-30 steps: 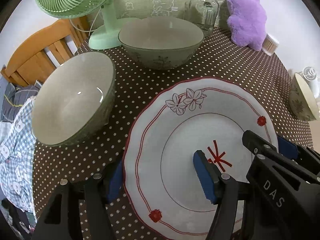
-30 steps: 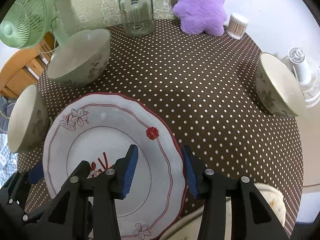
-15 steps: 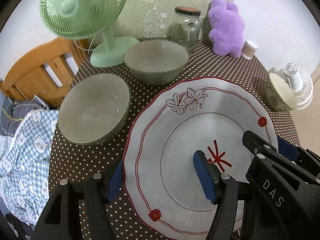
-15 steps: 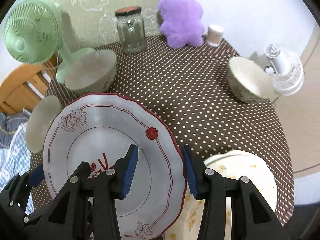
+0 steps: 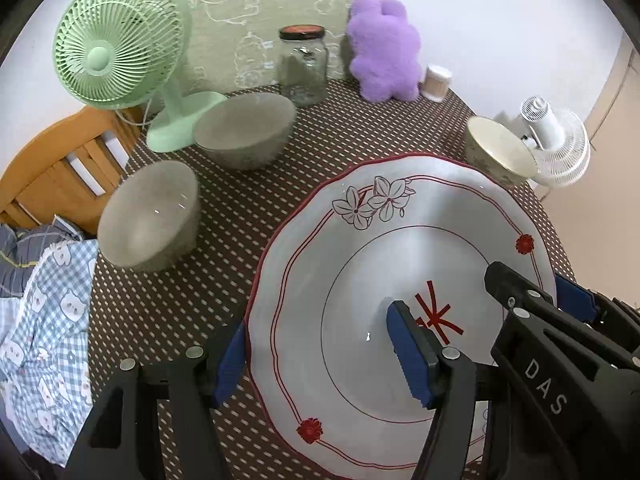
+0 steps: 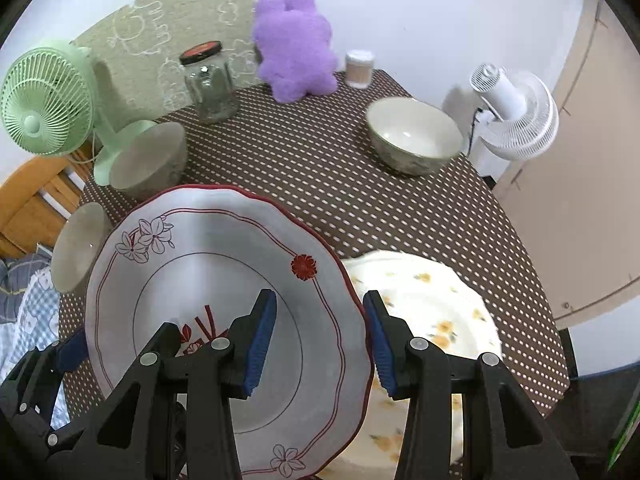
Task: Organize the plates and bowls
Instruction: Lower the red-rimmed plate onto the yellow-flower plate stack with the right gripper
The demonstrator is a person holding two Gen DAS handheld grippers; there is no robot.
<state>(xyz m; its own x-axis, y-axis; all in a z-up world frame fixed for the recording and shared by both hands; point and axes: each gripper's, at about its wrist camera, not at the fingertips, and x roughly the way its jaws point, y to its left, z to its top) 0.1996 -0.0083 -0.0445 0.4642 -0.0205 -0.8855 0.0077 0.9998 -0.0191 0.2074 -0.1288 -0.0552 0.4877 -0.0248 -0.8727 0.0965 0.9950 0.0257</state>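
A white plate with red rim and flowers [image 5: 372, 264] [image 6: 208, 264] is held in the air above the table. My left gripper [image 5: 320, 356] is shut on its left rim. My right gripper [image 6: 320, 340] is shut on its right rim and shows at the right of the left wrist view [image 5: 560, 320]. A white plate with yellow flowers [image 6: 436, 312] lies on the table under the right side of the held plate. Two grey-green bowls [image 5: 244, 136] [image 5: 148, 216] stand at the left. A cream bowl [image 6: 412, 136] stands at the right.
The round table has a brown dotted cloth [image 6: 320, 168]. At its back stand a green fan [image 5: 120, 44], a glass jar [image 5: 304, 68], a purple plush [image 5: 384, 60] and a cotton swab tub [image 6: 359, 69]. A white fan [image 6: 516, 116] stands off the right edge, a wooden chair [image 5: 52, 168] at the left.
Both grippers have lifted the red-rimmed plate higher off the table. The table and bowls look farther away, and the yellow-flowered plate has come into view under it.
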